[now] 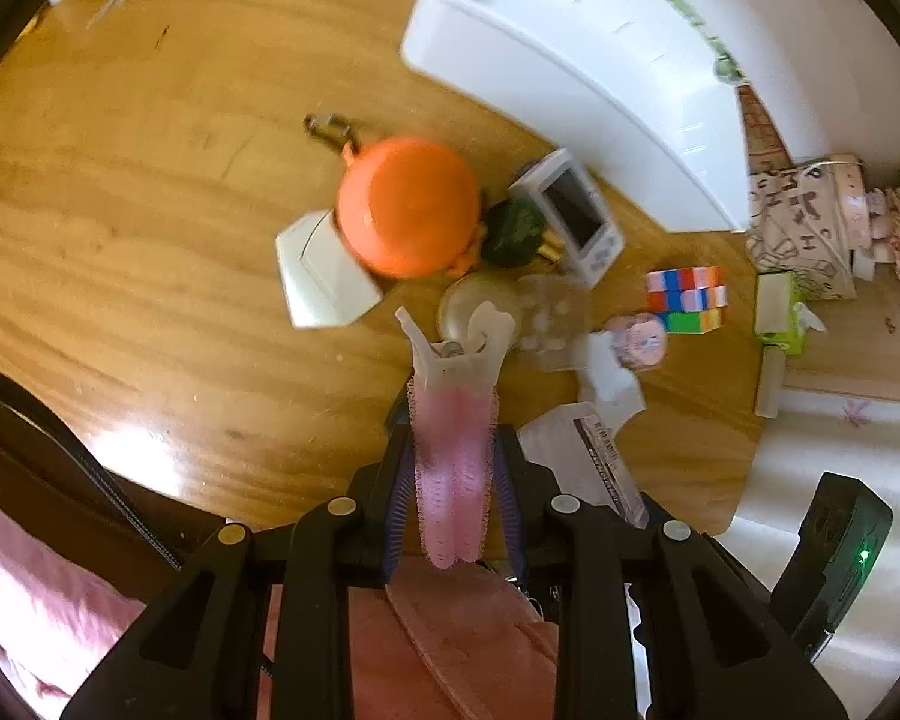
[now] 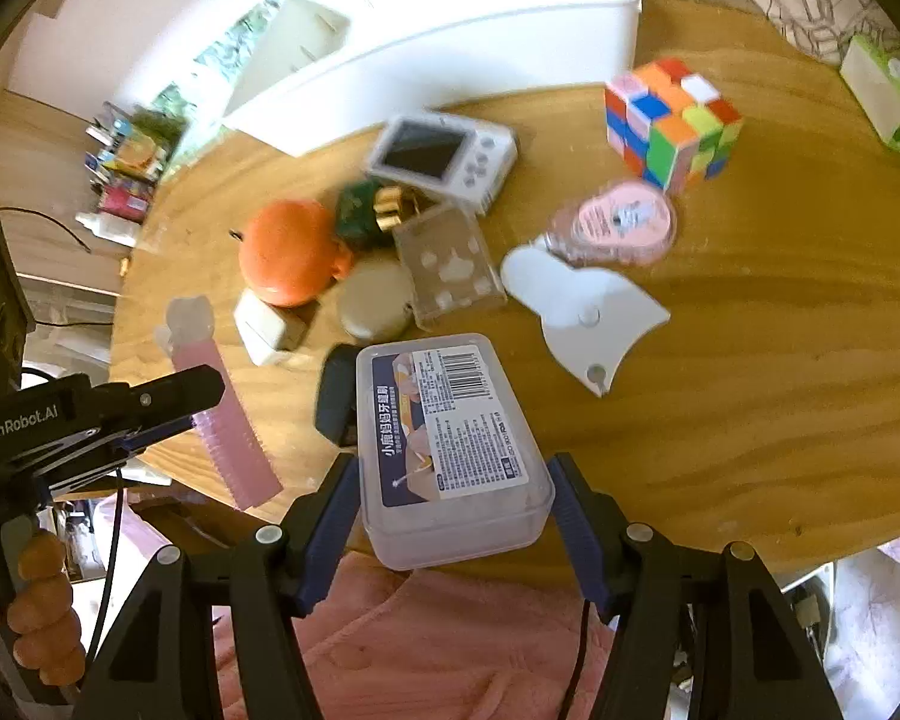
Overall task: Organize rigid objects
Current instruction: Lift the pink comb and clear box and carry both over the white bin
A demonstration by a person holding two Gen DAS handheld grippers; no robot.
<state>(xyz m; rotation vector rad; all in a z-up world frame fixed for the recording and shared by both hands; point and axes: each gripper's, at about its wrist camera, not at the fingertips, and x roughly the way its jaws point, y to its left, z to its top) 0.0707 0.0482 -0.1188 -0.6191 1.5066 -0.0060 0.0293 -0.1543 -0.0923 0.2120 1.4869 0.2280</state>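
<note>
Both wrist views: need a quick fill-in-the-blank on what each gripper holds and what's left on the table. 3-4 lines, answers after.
1. The left gripper is shut on a ____ hair clip.
2. The right gripper holds a clear plastic ____ with a barcode label.
3. Beside the pink tape roll, the multicoloured ____ sits on the wooden table.
4. The white bin stands at the table's ____ edge.

Answers: pink; box; cube; far
</note>
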